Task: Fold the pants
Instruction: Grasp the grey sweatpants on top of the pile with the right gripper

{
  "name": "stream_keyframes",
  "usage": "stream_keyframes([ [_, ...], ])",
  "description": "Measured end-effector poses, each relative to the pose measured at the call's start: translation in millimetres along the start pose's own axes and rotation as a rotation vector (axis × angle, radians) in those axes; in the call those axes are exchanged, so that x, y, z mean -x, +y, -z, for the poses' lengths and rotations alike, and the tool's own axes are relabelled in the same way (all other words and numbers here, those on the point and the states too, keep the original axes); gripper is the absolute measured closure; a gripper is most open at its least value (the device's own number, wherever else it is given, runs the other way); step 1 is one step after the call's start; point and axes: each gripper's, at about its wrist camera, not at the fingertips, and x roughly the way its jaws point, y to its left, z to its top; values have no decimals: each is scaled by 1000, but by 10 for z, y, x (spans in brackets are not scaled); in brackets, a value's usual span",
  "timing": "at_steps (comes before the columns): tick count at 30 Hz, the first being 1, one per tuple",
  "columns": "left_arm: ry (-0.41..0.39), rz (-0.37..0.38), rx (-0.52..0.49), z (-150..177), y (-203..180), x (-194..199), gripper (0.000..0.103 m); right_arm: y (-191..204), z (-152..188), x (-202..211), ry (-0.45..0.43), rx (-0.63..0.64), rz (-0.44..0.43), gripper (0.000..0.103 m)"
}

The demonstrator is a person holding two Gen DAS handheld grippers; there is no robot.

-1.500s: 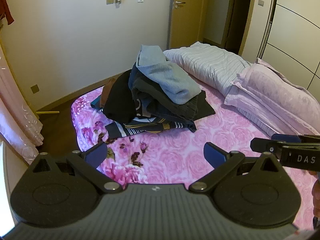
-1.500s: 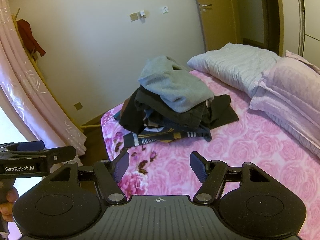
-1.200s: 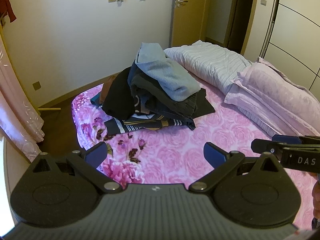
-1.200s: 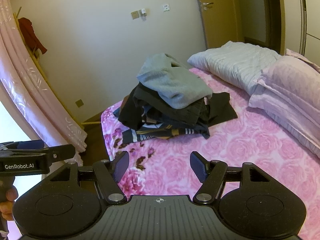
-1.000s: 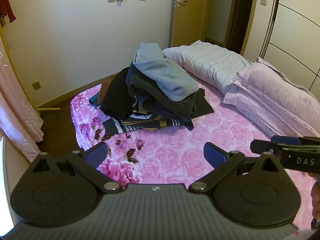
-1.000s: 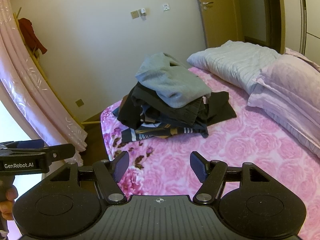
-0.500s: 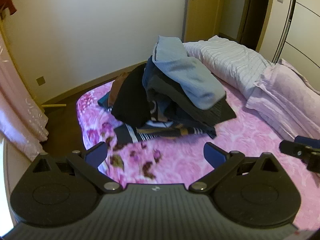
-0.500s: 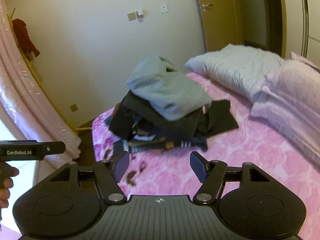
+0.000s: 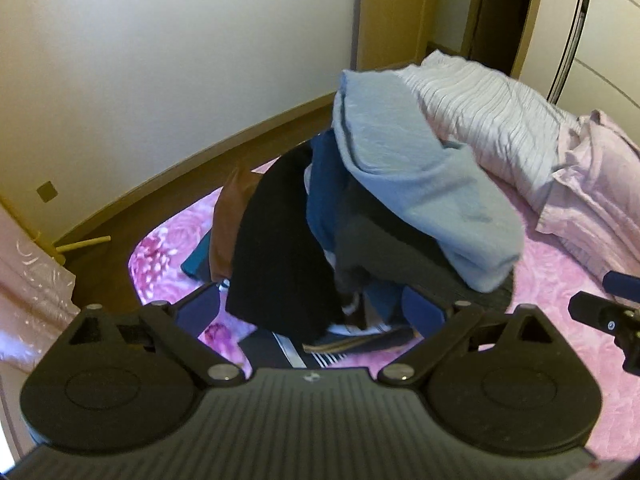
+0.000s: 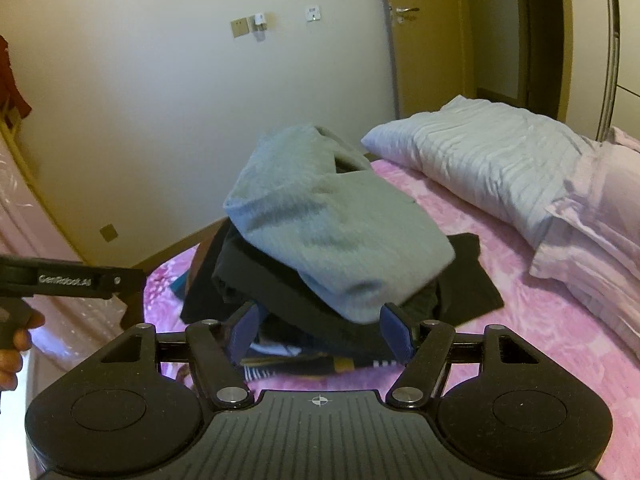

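The left gripper (image 9: 310, 312) has its two blue-padded fingers (image 9: 198, 314) spread wide, with nothing between them gripped. It sits low and close to the near foot of the clothes pile (image 9: 360, 220); a black garment (image 9: 276, 256) hangs down into the gap between the pads, though whether a pad touches the cloth cannot be told. Just ahead and above it, a dark blue piece (image 9: 324, 192) stands beside the black one, and a light grey folded garment (image 9: 420, 184) caps the heap, sloping down to the gripper's right. A striped edge (image 9: 312, 354) of fabric lies flat on the pink floral bedspread (image 9: 540, 272) right under the fingers.

The right gripper (image 10: 320, 330) is likewise wide open and empty, its pads level with the lower layers of the same pile (image 10: 320, 264). The grey garment (image 10: 328, 224) overhangs straight in front of it, its drooping end just above the gap between the fingers; dark trousers-like layers (image 10: 256, 280) lie beneath, and a black piece (image 10: 468, 276) spreads out on the bedspread (image 10: 520, 320) to the gripper's right.

Which item in the heap is the pants to fold cannot be told apart here.

Farther right of both grippers lie a striped pale pillow (image 10: 480, 152) and a pink quilt (image 10: 600, 208). To the right gripper's left, the other tool's side (image 10: 72, 280) shows, held by a hand (image 10: 12, 344).
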Motion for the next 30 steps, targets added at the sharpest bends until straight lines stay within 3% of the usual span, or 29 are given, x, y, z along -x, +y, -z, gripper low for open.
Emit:
stream_keyframes([
  [14,130,52,-39,-553,162,-1261,8,361,-421,-1434,50,225,96,39],
  [18,152,79,-52,-642,167,-1472,8,426,-406,-1818,83,313,123,37],
  [21,158,96,-51,-661,162,-1572,8,416,-398,-1995,50,356,118,33],
  [22,159,97,-50,-671,170,-1599,8,384,-401,-2032,38,352,105,44],
  [23,160,97,-50,-685,171,-1628,8,346,-420,-2052,32,330,86,65],
  [25,161,105,-45,-725,174,-1675,7,183,-516,-2045,17,215,67,91],
  [27,155,115,-43,-776,160,-1703,7,-73,-672,-1960,1,31,12,94],
  [30,148,105,-57,-823,113,-1741,7,-397,-864,-1733,-102,-172,-15,96],
])
